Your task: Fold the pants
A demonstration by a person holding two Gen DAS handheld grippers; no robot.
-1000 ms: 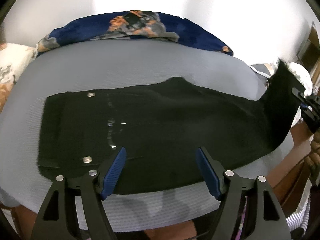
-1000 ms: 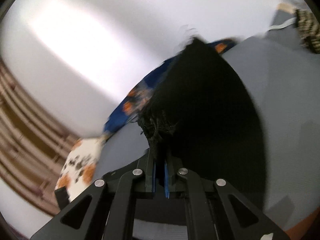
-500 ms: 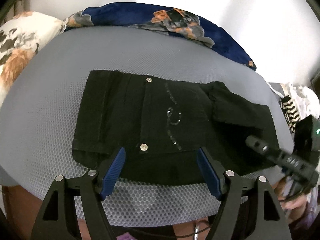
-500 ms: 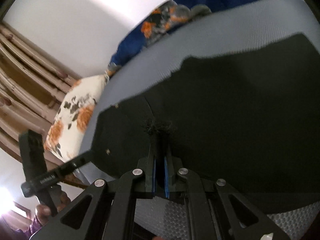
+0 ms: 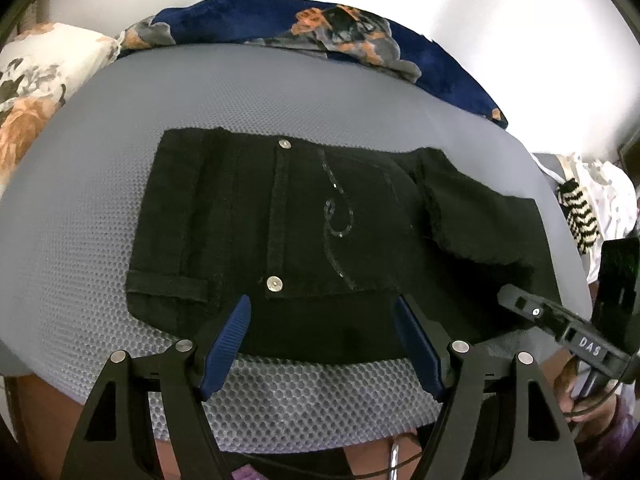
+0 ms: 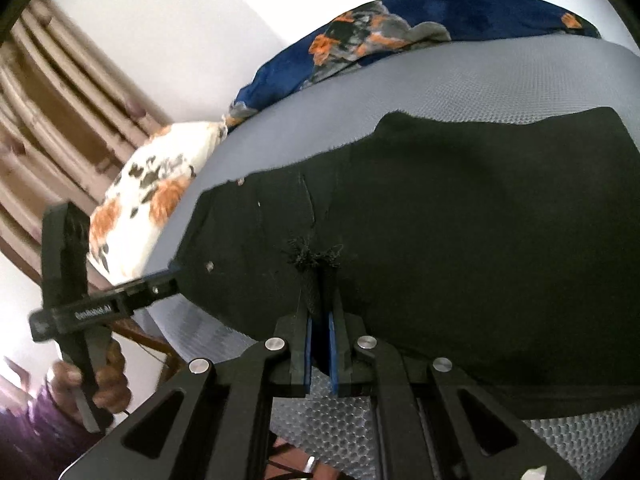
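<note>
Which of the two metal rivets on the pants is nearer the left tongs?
The lower rivet, just beyond the left tongs near the pants' front edge. The other rivet sits at the far edge, well away.

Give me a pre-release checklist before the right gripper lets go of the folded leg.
1. Right gripper shut on the frayed hem of the pants: ok.
2. Folded leg lies over the pants body: ok.
3. Hem lined up with the waistband: not ok, it ends well short of it.
4. Left gripper open, at the near edge of the pants, holding nothing: ok.
5. Pants fully on the grey mesh mat: ok.
6. Bottom layer free of wrinkles: cannot tell.
</note>
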